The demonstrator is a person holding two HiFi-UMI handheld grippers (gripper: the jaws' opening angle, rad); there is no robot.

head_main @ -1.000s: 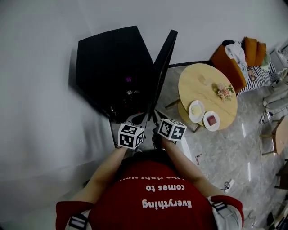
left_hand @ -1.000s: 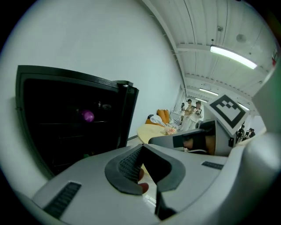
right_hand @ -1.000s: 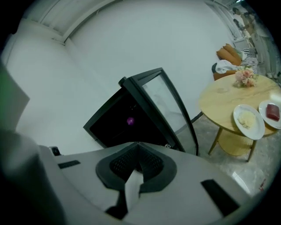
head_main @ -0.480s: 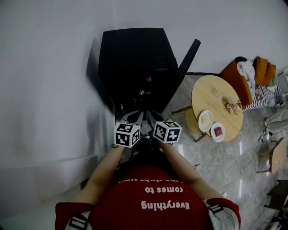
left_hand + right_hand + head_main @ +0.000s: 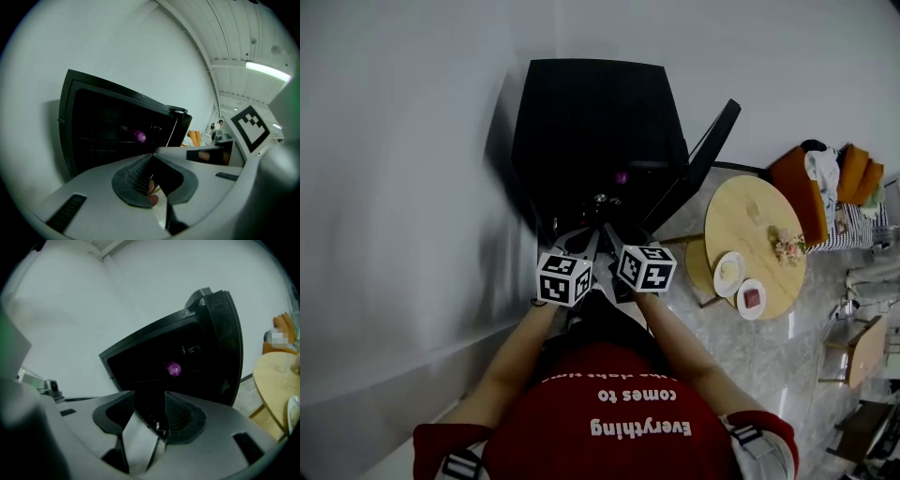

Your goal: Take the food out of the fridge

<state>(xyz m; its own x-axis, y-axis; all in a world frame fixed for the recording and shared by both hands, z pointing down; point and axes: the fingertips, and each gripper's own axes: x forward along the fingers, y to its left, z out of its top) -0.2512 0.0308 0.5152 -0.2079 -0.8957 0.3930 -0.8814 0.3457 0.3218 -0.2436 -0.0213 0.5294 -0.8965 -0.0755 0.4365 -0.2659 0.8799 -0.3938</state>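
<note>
The black fridge [image 5: 591,122] stands open against the white wall, its door [image 5: 705,150] swung out to the right. On a shelf in the dark interior lies a small purple food item [image 5: 622,177], which also shows in the left gripper view [image 5: 140,136] and the right gripper view [image 5: 174,369]. Both grippers hang side by side just in front of the opening, short of the shelves. My left gripper [image 5: 586,236] [image 5: 152,157] has its jaw tips together. My right gripper [image 5: 615,234] [image 5: 150,405] is opening, and nothing lies between its pads.
To the right stands a round wooden table [image 5: 750,220] with two plates [image 5: 729,272] [image 5: 752,298] and a small flower bunch [image 5: 787,248]. An orange chair [image 5: 802,178] sits behind it. The open door juts out between the fridge and the table.
The fridge door has swung much wider to the right. Both grippers have come away from the door's edge and now sit in front of the opening.
</note>
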